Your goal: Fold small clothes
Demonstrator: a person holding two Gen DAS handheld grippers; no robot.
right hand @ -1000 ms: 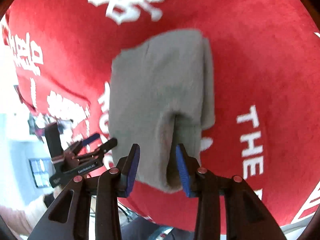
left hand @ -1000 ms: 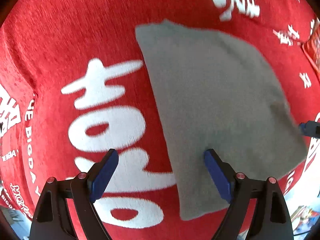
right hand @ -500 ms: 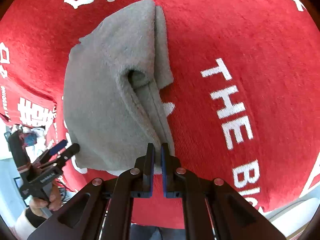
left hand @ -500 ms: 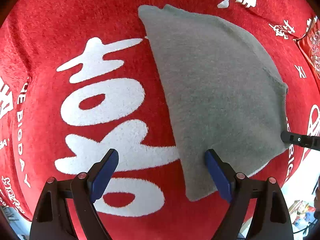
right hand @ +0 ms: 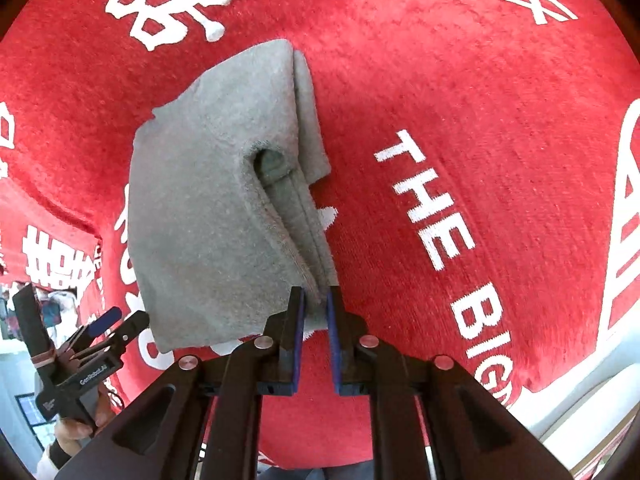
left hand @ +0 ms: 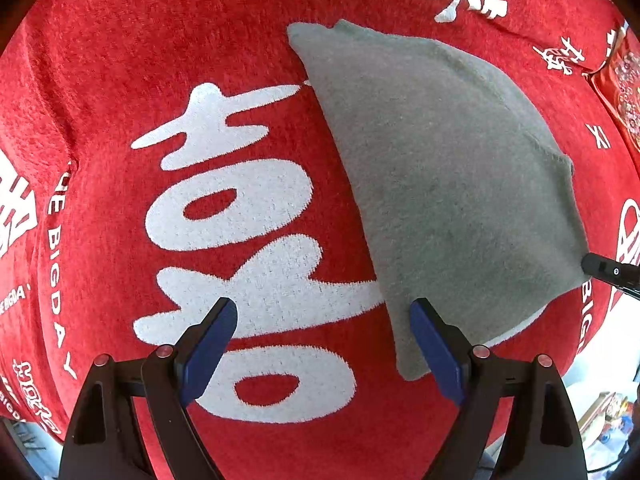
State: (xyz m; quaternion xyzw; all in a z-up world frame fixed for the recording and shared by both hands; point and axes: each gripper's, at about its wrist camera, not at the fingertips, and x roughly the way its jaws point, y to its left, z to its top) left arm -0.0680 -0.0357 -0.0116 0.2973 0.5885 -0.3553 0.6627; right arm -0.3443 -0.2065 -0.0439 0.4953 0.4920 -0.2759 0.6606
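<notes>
Garment: grey knit garment point(right hand: 208, 216) lies already folded over on itself on the red cloth point(right hand: 460, 92) with white lettering that covers the desk; we see a doubled hem running down its right side and a small rounded opening where the layers part.
Step in hand: we judge this a fold in progress, with one corner of the garment taken up.
Right gripper point(right hand: 316, 312): its jaws sit at the garment's near hem corner, with that edge between the pads; they are nearly together and easing apart slightly, the pads pressing on the fabric.
Left gripper point(left hand: 324, 344): its jaws stand wide apart and hold nothing; the garment's near edge lies under the right-hand jaw, the other jaw over bare red cloth beside the garment.
Next move: we would want the pinched corner carried across the garment, edges matched, without dragging the lower layers.
</notes>
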